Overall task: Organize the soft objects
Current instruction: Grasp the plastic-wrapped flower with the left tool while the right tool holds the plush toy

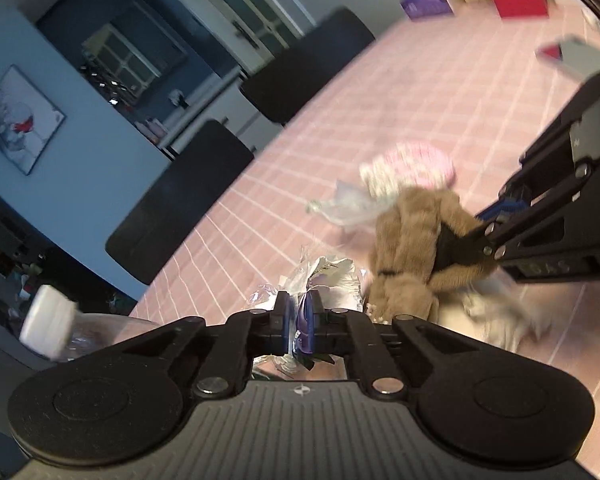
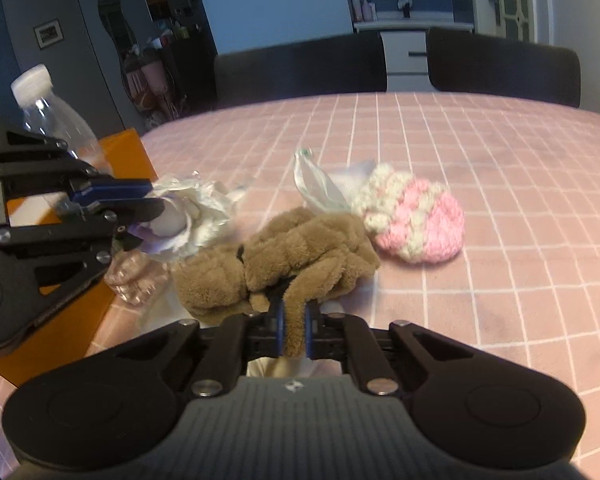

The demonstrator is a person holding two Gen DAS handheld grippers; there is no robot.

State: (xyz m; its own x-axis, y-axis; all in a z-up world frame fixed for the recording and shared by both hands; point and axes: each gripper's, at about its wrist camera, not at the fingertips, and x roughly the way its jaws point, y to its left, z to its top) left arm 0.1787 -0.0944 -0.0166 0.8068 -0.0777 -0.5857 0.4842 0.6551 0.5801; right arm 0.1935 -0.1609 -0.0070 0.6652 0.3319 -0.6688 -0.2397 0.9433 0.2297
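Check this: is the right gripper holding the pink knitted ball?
No, the right gripper is shut on the brown plush toy; the pink knitted ball lies apart.

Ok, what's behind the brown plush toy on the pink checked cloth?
Behind the brown plush toy: a clear crumpled plastic bag and a pink-and-white knitted ball. The bag's lower part is hidden by the toy.

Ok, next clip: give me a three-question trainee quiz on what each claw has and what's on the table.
1. What does the right claw grip?
2. True or false: the left claw is empty.
3. The pink and white knitted item is: A) held by a claw, B) lying on the tablecloth, C) inside the orange box.

Key: 1. the brown plush; 2. false, it pinches the white crinkled wrapper; 3. B.
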